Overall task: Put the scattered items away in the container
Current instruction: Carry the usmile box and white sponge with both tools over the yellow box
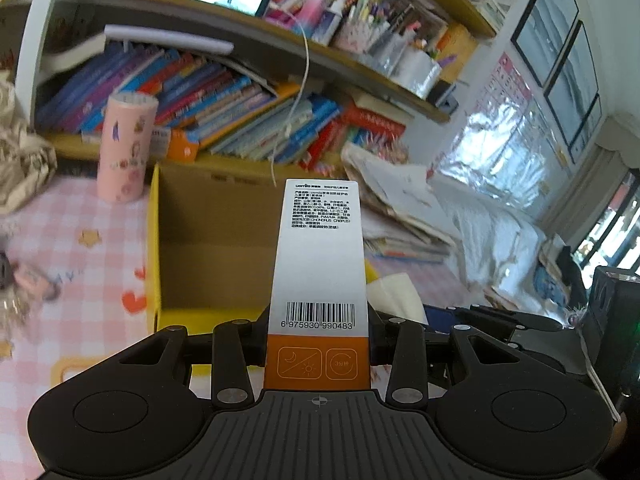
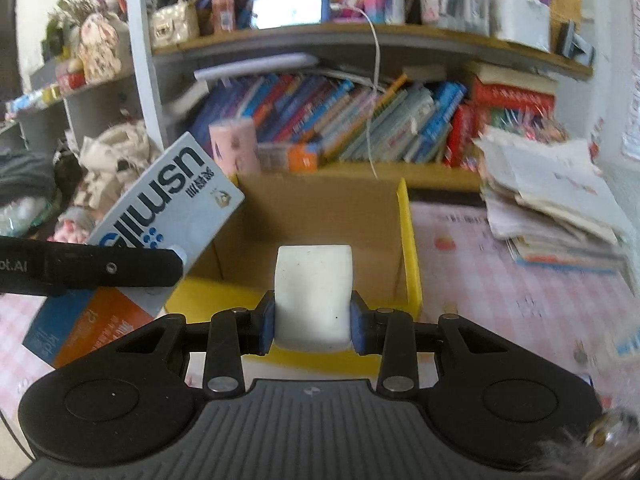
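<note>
My left gripper is shut on a long white and orange toothpaste box and holds it over the near rim of the open cardboard box with yellow edges. The same toothpaste box shows in the right wrist view, tilted at the left of the cardboard box. My right gripper is shut on a white block, held over the cardboard box's near edge. The white block also shows in the left wrist view. The inside of the cardboard box looks bare.
A pink cylinder stands behind the box's left corner. A messy paper stack lies to the right. Full bookshelves stand right behind. A pink checked cloth covers the table.
</note>
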`<state>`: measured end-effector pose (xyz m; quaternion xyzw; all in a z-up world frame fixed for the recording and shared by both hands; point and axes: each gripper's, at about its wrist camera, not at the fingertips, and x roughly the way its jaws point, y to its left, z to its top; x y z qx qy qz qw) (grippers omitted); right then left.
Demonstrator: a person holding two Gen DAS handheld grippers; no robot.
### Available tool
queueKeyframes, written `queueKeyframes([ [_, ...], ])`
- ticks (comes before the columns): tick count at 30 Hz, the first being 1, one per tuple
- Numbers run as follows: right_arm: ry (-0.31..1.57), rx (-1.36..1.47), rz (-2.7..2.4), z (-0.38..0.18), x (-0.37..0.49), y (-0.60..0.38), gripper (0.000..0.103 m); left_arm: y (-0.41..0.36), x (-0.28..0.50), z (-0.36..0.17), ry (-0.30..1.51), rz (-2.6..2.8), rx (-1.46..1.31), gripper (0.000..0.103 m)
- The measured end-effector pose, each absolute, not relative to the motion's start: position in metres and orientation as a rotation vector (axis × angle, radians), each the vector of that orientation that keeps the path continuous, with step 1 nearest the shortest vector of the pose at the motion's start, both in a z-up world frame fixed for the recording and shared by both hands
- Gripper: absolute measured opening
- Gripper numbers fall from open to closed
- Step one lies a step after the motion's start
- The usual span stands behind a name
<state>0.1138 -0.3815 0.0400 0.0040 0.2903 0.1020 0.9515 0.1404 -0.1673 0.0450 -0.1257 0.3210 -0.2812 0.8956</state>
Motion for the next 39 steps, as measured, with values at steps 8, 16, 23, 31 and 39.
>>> queueKeyframes([
  [8, 0.543, -0.025, 0.314, 0.053, 0.179, -0.387, 0.034, -0.181, 0.19, 0.057, 0.633, -0.479, -0.24, 0.038],
  [16, 0.649, -0.144, 0.399, 0.027, 0.245, -0.381, 0.034, -0.192, 0.238, 0.026, 0.724, -0.387, -0.19, 0.038],
  [23, 0.768, -0.185, 0.43, -0.004, 0.271, -0.376, 0.034, -0.202, 0.259, 0.006, 0.767, -0.368, -0.153, 0.038],
  [31, 0.871, -0.226, 0.449, -0.024, 0.284, -0.375, 0.034, -0.21, 0.283, -0.006, 0.816, -0.342, -0.104, 0.038],
  [39, 0.898, -0.214, 0.459, -0.027, 0.289, -0.377, 0.034, -0.217, 0.29, -0.023, 0.868, -0.338, -0.054, 0.038],
])
